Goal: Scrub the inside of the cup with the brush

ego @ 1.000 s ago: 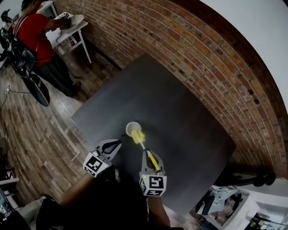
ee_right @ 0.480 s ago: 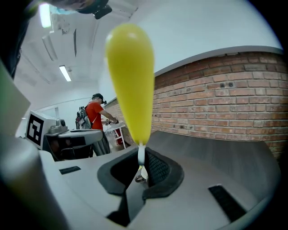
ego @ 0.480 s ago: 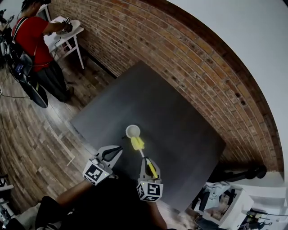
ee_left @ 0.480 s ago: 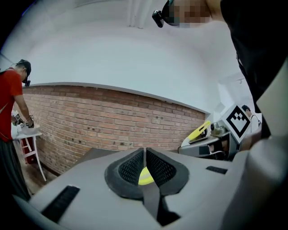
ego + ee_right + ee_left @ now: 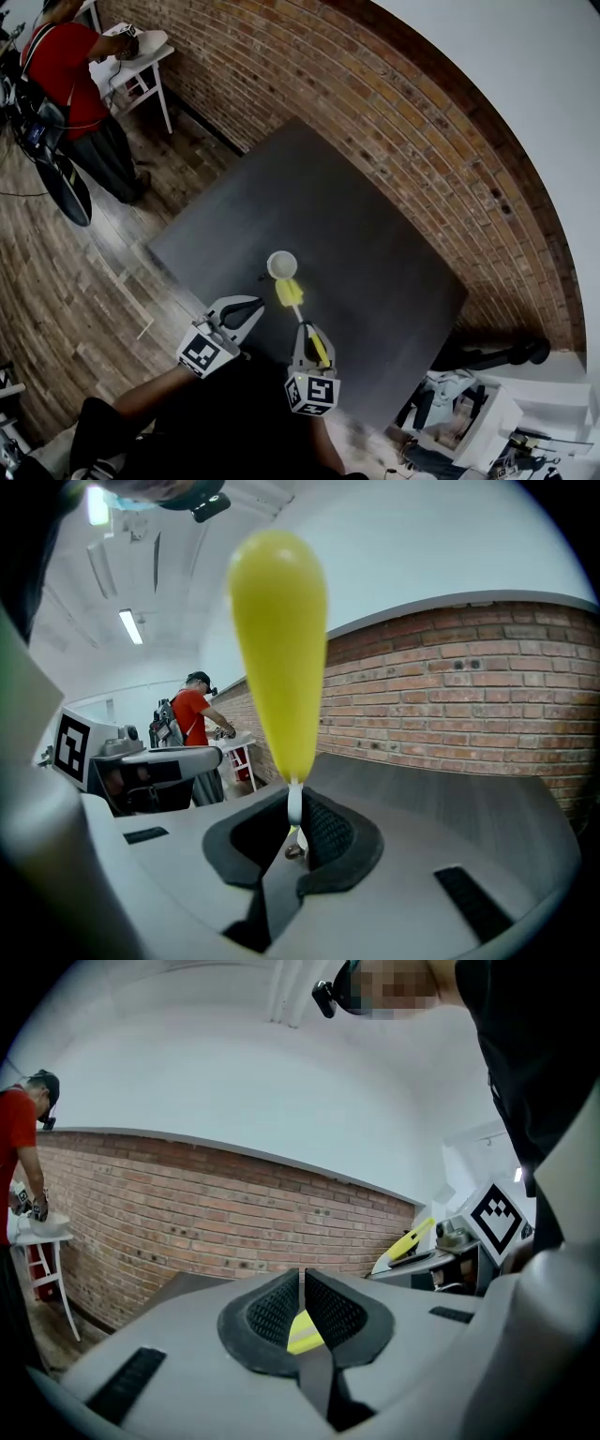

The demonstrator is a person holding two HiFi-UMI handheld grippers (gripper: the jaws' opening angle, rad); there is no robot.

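While right tongs (image 5: 303, 330) clamp the brush (image 5: 290, 293), its yellow head sits just beside the cup (image 5: 281, 264); left tongs (image 5: 249, 307) pinched together, empty.

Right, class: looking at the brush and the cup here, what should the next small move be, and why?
Probably ease the brush forward and over the rim, then down into the cup. The right tool is shut on the brush handle, the cup stands upright with its mouth open, and the yellow head is just outside the near rim, so scrubbing cannot start yet.
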